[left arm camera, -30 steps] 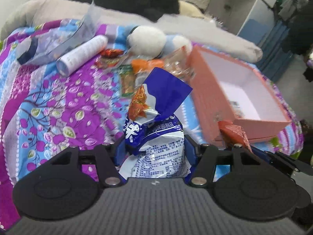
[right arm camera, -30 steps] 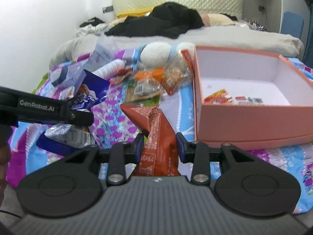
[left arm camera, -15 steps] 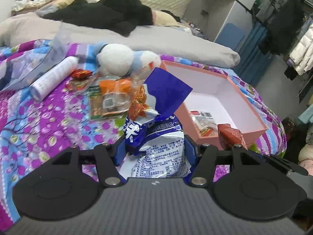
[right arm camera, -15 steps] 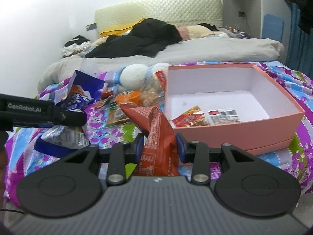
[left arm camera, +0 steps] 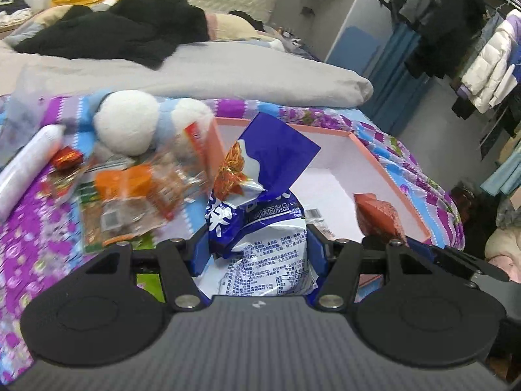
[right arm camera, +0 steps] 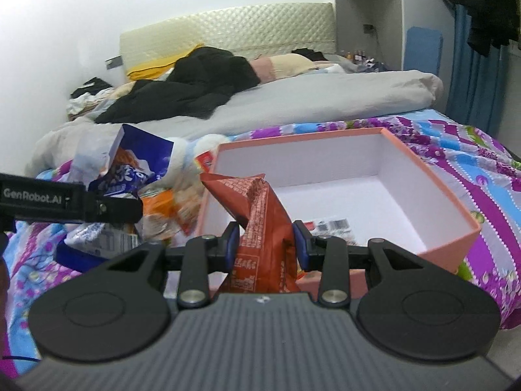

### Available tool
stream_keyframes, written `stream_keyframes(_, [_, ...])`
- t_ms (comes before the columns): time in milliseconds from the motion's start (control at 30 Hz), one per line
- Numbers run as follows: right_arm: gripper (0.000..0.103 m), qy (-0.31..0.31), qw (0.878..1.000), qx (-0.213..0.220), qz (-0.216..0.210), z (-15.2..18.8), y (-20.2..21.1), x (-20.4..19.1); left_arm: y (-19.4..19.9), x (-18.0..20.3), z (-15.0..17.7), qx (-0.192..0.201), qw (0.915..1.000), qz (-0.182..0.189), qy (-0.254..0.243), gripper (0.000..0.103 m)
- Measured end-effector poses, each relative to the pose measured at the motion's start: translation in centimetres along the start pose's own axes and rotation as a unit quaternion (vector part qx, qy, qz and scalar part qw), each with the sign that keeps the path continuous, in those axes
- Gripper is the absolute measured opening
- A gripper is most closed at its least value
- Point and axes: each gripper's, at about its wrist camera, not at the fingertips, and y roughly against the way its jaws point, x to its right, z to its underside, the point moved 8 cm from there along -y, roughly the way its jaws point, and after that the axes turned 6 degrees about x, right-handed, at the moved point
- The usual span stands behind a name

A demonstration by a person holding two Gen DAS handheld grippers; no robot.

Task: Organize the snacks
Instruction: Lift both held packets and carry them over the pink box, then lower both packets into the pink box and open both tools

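Note:
My left gripper (left arm camera: 257, 244) is shut on a blue and white snack bag (left arm camera: 260, 228), held up near the left wall of the pink box (left arm camera: 374, 156). My right gripper (right arm camera: 265, 244) is shut on a red-orange snack packet (right arm camera: 260, 221), held over the near left corner of the pink box (right arm camera: 449, 195). The box holds a few small packets (right arm camera: 332, 226). The red packet (left arm camera: 377, 215) and the blue bag (right arm camera: 136, 166) each show in the other wrist view. More loose snacks (left arm camera: 136, 195) lie on the purple floral bedspread left of the box.
A white plush toy (left arm camera: 127, 123) and a white tube (left arm camera: 26, 169) lie behind the snack pile. A grey duvet (left arm camera: 195, 75) and black clothes (right arm camera: 195, 84) cover the far bed. Clothes hang on a rack (left arm camera: 472, 49) at the right.
Both grippers have moved up and toward the pink box with their snacks. The box now shows closer and more from above.

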Motion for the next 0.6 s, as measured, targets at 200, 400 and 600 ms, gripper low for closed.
stream_keyframes(200, [0.038, -0.013, 1.000, -0.015, 0.011, -0.2, -3.9, 2.4, -5.2, 0.7, -1.2, -0.023, 0.9996, 0.006, -0.011, 0.064])
stream_keyframes(400, [0.039, -0.025, 0.999, -0.038, 0.011, 0.8, -7.5, 4.0, -9.3, 0.6, -1.3, -0.049, 0.9986, 0.004, -0.021, 0.065])
stream_keyframes(600, [0.041, -0.043, 0.997, -0.061, 0.014, 1.8, -10.0, 5.4, -11.8, 0.2, -1.1, -0.061, 0.9978, 0.002, -0.023, 0.066])
